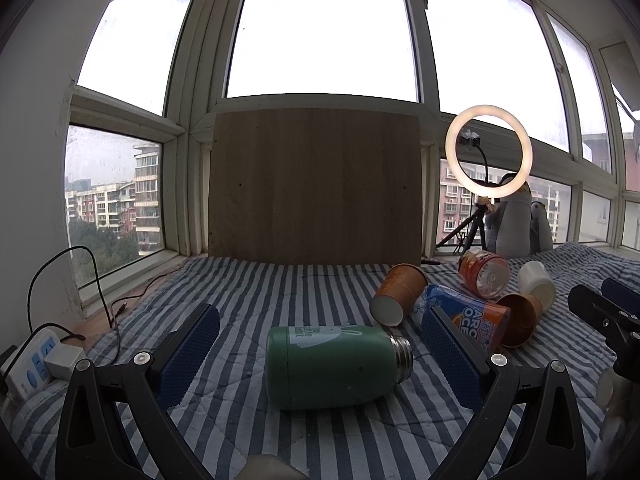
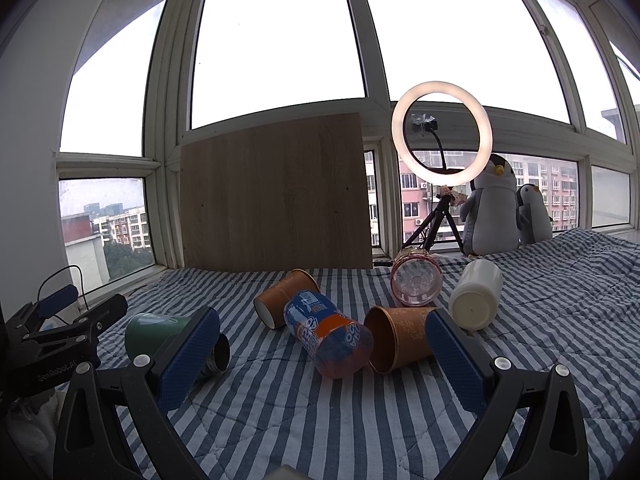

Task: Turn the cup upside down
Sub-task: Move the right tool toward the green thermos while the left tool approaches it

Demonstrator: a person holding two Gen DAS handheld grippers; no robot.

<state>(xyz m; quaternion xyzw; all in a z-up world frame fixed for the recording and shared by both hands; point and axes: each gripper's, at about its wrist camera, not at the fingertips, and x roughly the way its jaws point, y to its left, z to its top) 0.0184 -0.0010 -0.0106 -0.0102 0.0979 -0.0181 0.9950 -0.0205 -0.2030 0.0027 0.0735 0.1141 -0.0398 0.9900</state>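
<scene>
A green flask-style cup [image 1: 336,364] lies on its side on the striped quilt, threaded metal mouth to the right. My left gripper [image 1: 320,344] is open, its blue pads either side of the cup, not touching. The cup also shows in the right wrist view [image 2: 156,338], partly behind a finger. My right gripper [image 2: 322,350] is open and empty, in front of an orange paper cup [image 2: 400,338] and a blue-orange bottle [image 2: 328,334], both lying down. The right gripper shows at the right edge of the left wrist view [image 1: 608,312].
Another orange paper cup [image 2: 286,296], a clear patterned cup [image 2: 416,282] and a white cup [image 2: 476,300] lie on the quilt [image 2: 320,420]. A wooden board [image 2: 276,196], ring light on tripod [image 2: 442,136] and plush penguins [image 2: 494,212] stand by the window. A power strip [image 1: 36,364] lies left.
</scene>
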